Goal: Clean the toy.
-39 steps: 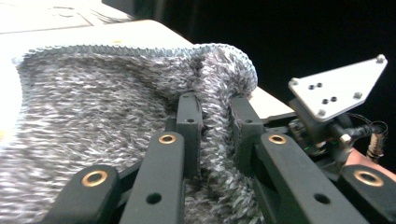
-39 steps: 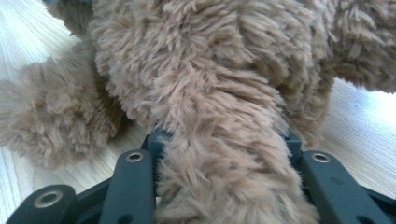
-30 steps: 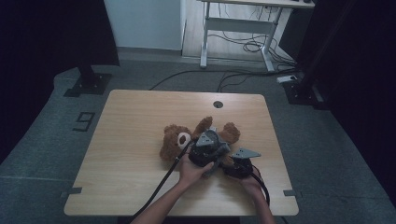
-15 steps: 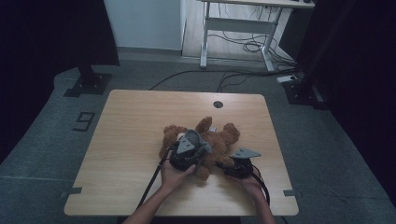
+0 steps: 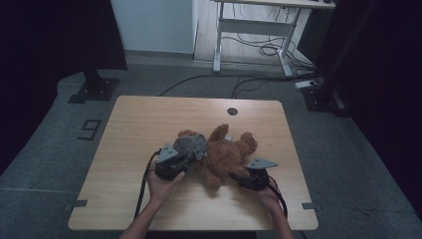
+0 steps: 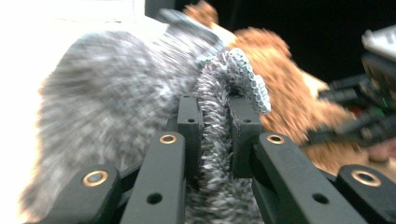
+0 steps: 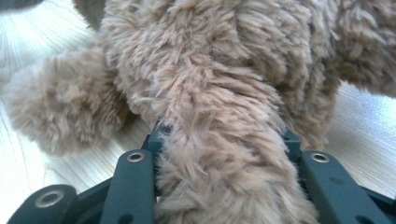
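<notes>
- The wooden table (image 5: 134,124) carries a brown teddy bear (image 5: 226,154), which lies on its back right of centre; it sits slightly farther right than a second ago.
- A grey fuzzy garment (image 5: 189,144) (probably a little hat or hood; the close view is blurred) covers the bear's head end, stretched farther left than before.
- The left gripper (image 6: 212,121) pinches a fold of the garment between its jaws, having travelled left.
- The right gripper (image 7: 222,140) clamps a furry limb of the bear, unmoved.

A wooden table (image 5: 139,129) has a round hole (image 5: 232,111) at twelve o'clock; cables (image 5: 259,50) trail under a desk frame (image 5: 249,30) beyond
</notes>
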